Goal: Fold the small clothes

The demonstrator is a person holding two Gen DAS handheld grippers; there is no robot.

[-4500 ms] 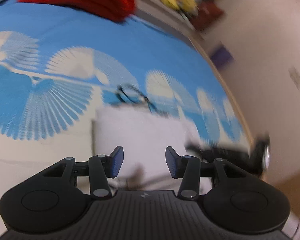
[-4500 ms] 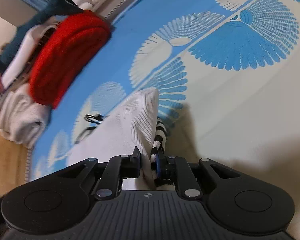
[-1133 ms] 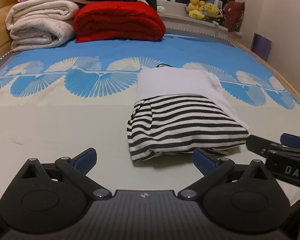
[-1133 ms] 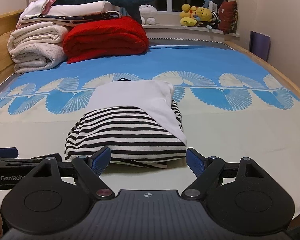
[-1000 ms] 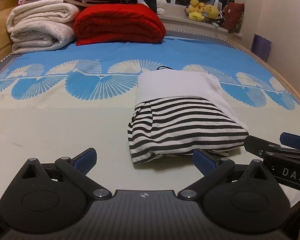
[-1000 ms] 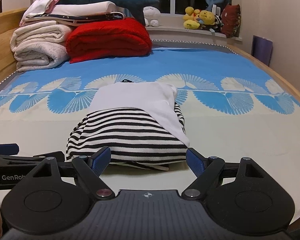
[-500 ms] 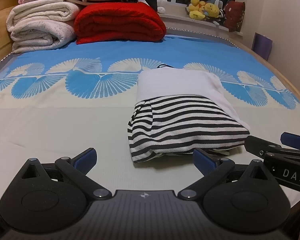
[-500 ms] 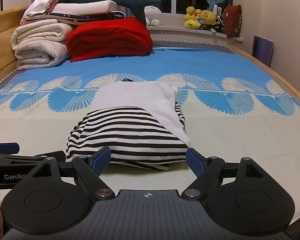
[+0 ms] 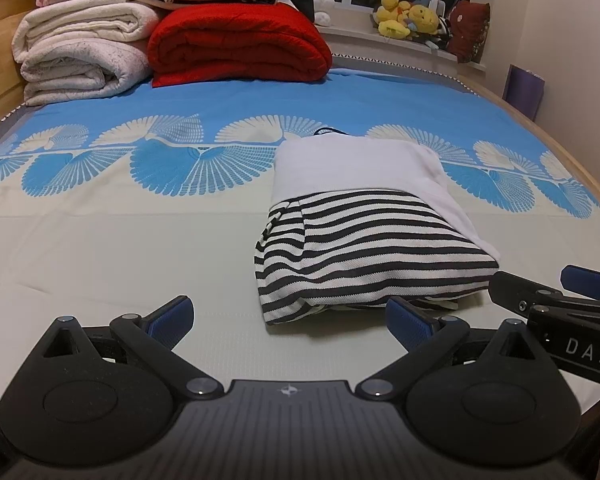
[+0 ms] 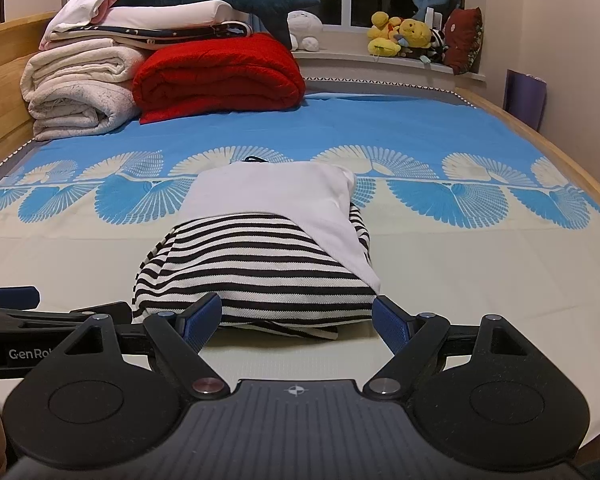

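A folded small garment, black-and-white striped [image 9: 364, 248] with a white part [image 9: 356, 164] on its far half, lies on the bed. It also shows in the right wrist view [image 10: 256, 268]. My left gripper [image 9: 288, 320] is open and empty, just short of the garment's near left corner. My right gripper [image 10: 296, 316] is open and empty, just in front of the garment's near edge. Each gripper shows at the edge of the other's view: the right one [image 9: 556, 300] and the left one [image 10: 28, 308].
The bed has a blue and cream fan-patterned sheet [image 9: 100, 248]. Folded white blankets [image 9: 80, 56] and a red blanket [image 9: 240, 44] are stacked at the head. Plush toys [image 10: 404, 32] sit on the windowsill. A wooden bed edge [image 10: 560, 160] runs along the right.
Over the last second almost nothing has moved; both grippers stay open near the garment. 4.5 s ago the right gripper was shut on the garment; it has let go.
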